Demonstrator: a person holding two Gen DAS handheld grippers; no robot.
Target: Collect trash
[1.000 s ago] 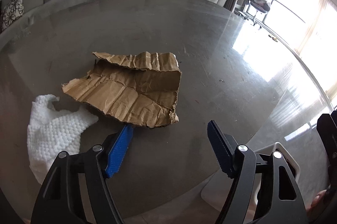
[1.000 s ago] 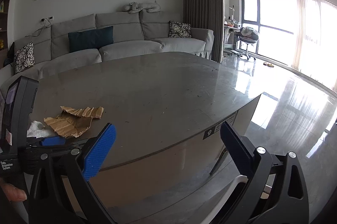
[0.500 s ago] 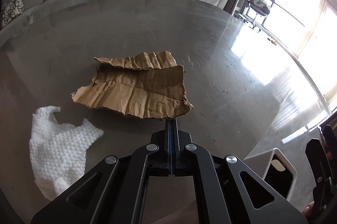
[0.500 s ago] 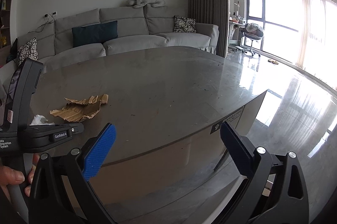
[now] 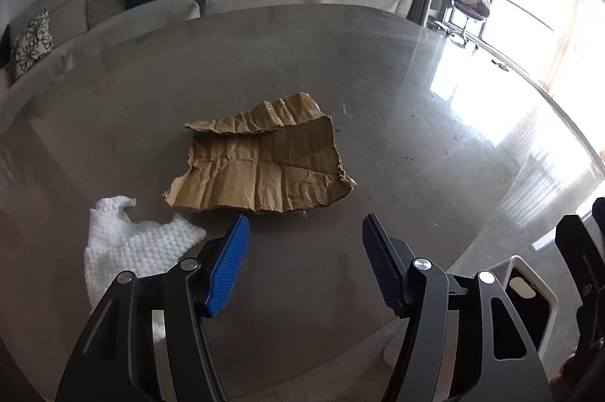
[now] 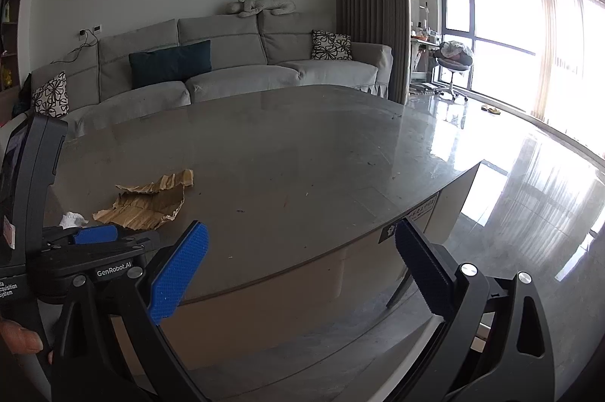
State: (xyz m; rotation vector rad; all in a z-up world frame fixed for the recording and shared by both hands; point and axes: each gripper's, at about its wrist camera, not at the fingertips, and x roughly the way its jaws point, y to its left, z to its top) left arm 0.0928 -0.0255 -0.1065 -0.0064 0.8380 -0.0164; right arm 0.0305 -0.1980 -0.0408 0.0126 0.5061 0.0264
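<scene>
The broad grey stone-topped table (image 5: 378,69) fills most of what I see, its glossy surface catching window glare on the right, with a long pale-grey fabric sofa (image 6: 234,61) behind it. Below the table's near edge, in the left wrist view, sits a white plastic bin with a dark mouth (image 5: 529,292), probably parked there so trash can drop straight off the edge into it.

On the tabletop lies the torn, crumpled sheet of brown corrugated cardboard (image 5: 264,167), mostly flat with its far flap folded up. It rests just ahead of my left gripper (image 5: 304,258), whose jaws are opening right now with nothing between the blue ribbed pads; they are tilted down toward the near edge of the cardboard, and I judge that edge to be the next thing to take, since its ragged lip sits slightly proud of the stone.

My right gripper (image 6: 302,266) hangs off the table's near side, jaws spread wide and empty, aimed across the bare tabletop, and I read it as idle.

Smallest is the crumpled piece of white bubbly foam wrap (image 5: 132,247), lying on the table beside the cardboard's left corner, apart from it.
</scene>
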